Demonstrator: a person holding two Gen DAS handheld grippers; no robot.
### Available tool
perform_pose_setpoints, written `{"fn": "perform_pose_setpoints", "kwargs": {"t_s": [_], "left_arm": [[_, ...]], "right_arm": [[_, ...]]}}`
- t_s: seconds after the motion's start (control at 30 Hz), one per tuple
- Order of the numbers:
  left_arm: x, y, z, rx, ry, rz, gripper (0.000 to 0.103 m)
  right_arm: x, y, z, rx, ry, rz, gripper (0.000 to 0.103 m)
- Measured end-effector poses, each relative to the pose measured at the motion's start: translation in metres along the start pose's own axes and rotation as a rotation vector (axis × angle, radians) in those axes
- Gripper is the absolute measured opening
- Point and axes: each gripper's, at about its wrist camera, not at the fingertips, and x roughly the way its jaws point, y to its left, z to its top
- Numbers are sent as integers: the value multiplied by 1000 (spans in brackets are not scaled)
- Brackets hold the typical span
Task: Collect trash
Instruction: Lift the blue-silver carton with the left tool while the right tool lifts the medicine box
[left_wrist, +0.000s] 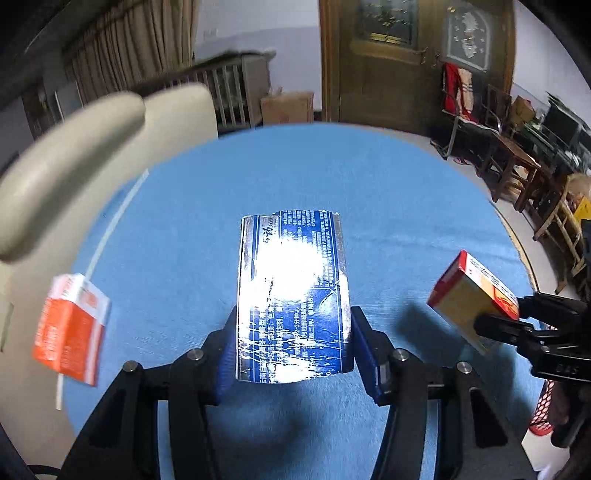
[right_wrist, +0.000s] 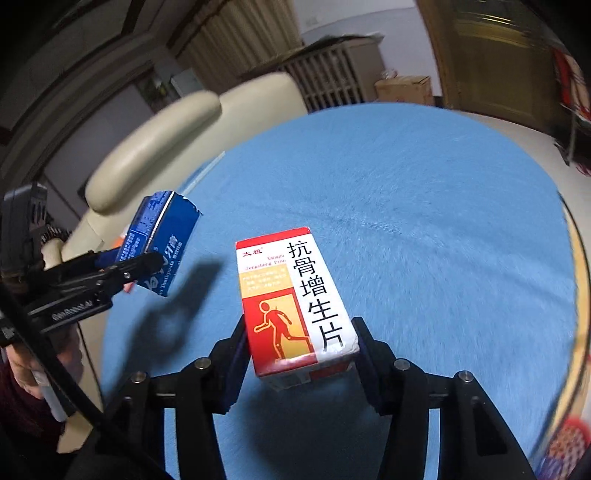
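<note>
My left gripper (left_wrist: 293, 325) is shut on a creased, shiny blue toothpaste box (left_wrist: 291, 295), held above the blue round table (left_wrist: 369, 177). In the right wrist view that blue box (right_wrist: 159, 236) hangs at the left in the left gripper (right_wrist: 147, 266). The right gripper (right_wrist: 299, 343) is shut on a red, white and yellow medicine box (right_wrist: 295, 295), also lifted off the cloth. From the left wrist this medicine box (left_wrist: 469, 295) shows at the right in the right gripper (left_wrist: 513, 321). An orange and white carton (left_wrist: 70, 328) lies at the table's left edge.
A cream padded chair (left_wrist: 74, 166) stands close to the table's left side. A thin white strip (left_wrist: 110, 229) lies along the left rim. A red mesh basket (left_wrist: 541, 410) sits beyond the table's right edge. Wooden chairs and clutter line the far right wall.
</note>
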Motion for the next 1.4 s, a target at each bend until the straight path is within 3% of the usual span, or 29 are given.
{"fn": "perform_pose_setpoints", "kwargs": {"t_s": [0.37, 0.7, 1.03, 1.4], "left_arm": [[-88, -31, -25, 102, -173, 73, 57], [-139, -51, -46, 141, -264, 86, 57], [-159, -58, -68, 166, -288, 113, 57], [-143, -60, -67, 167, -265, 125, 57]], "right_arm": [[-103, 35, -50, 41, -176, 1, 55], [-164, 69, -90, 20, -282, -31, 55], [-190, 83, -122, 22, -324, -82, 55], [-183, 76, -123, 57, -325, -106, 55]]}}
